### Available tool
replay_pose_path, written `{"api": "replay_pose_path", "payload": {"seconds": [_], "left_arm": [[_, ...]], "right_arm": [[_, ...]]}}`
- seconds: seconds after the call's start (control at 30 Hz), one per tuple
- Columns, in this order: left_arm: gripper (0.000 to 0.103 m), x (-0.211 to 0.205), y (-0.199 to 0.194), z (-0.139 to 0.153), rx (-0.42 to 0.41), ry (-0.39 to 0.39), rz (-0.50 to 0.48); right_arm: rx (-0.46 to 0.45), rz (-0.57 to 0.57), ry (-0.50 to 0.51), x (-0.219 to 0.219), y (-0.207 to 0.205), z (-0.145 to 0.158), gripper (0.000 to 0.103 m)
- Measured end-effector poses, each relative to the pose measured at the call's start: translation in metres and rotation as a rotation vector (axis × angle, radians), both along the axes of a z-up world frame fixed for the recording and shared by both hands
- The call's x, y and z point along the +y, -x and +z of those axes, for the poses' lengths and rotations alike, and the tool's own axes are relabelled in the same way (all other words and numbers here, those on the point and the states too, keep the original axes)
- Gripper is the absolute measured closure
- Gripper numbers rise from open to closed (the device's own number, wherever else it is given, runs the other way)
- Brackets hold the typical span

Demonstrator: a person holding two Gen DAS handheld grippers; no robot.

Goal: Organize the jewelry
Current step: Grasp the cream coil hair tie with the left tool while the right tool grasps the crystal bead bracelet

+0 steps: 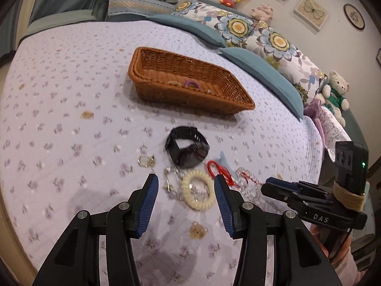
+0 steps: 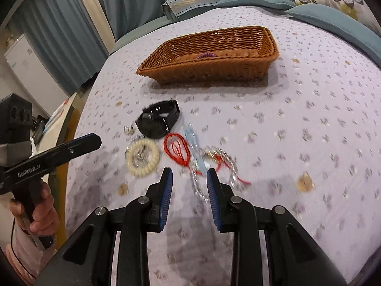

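A brown wicker basket (image 1: 190,95) (image 2: 214,69) sits on the bed with a purple coil band (image 1: 191,84) (image 2: 206,55) inside. In front of it lie a black watch (image 1: 188,146) (image 2: 158,120), a cream coil band (image 1: 197,191) (image 2: 142,159), a red cord (image 1: 220,170) (image 2: 177,151) and a silver chain (image 2: 214,164). My left gripper (image 1: 185,183) is open just above the cream band. My right gripper (image 2: 189,175) is open over the silver chain; it also shows in the left wrist view (image 1: 273,186).
Small gold pieces (image 1: 146,160) (image 1: 197,231) lie near the pile. The bed has a lilac flowered cover (image 1: 71,119). Blue and flowered pillows (image 1: 262,71) and soft toys (image 1: 335,93) line the headboard side. The bed edge drops off to the left in the right wrist view (image 2: 78,124).
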State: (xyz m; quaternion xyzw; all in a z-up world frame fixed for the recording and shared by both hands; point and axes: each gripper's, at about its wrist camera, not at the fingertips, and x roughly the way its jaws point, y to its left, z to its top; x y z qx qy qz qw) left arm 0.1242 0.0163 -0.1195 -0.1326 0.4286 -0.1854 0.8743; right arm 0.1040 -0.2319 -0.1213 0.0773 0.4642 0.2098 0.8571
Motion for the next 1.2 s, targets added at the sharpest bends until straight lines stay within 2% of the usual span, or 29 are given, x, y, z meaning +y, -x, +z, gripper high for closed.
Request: {"api": "replay_pose_path", "payload": {"seconds": [0.2, 0.53, 0.7, 0.9, 0.97, 1.03, 1.2], "left_arm": [[0.053, -0.007, 0.009, -0.006, 0.005, -0.005, -0.023], [0.053, -0.007, -0.005, -0.019, 0.035, -0.012, -0.03], [0.053, -0.009, -0.014, -0.031, 0.055, -0.024, -0.037], [0.053, -0.02, -0.024, -0.036, 0.057, -0.051, -0.046], [0.054, -0.025, -0.027, -0.038, 0.053, -0.068, -0.049], [0.063, -0.032, -0.03, -0.04, 0.055, -0.093, -0.054], [0.064, -0.04, -0.034, -0.043, 0.055, -0.129, -0.053]], "right_arm": [[0.011, -0.016, 0.008, -0.009, 0.014, -0.007, 0.071], [0.086, -0.122, 0.044, -0.017, -0.014, -0.026, 0.071], [0.081, -0.146, 0.067, -0.014, -0.023, -0.029, 0.071], [0.05, -0.147, 0.147, -0.002, -0.024, -0.031, 0.071], [0.043, -0.148, 0.166, 0.001, -0.024, -0.032, 0.071], [0.039, -0.151, 0.171, 0.001, -0.024, -0.033, 0.071], [0.037, -0.155, 0.168, 0.001, -0.024, -0.034, 0.071]]}}
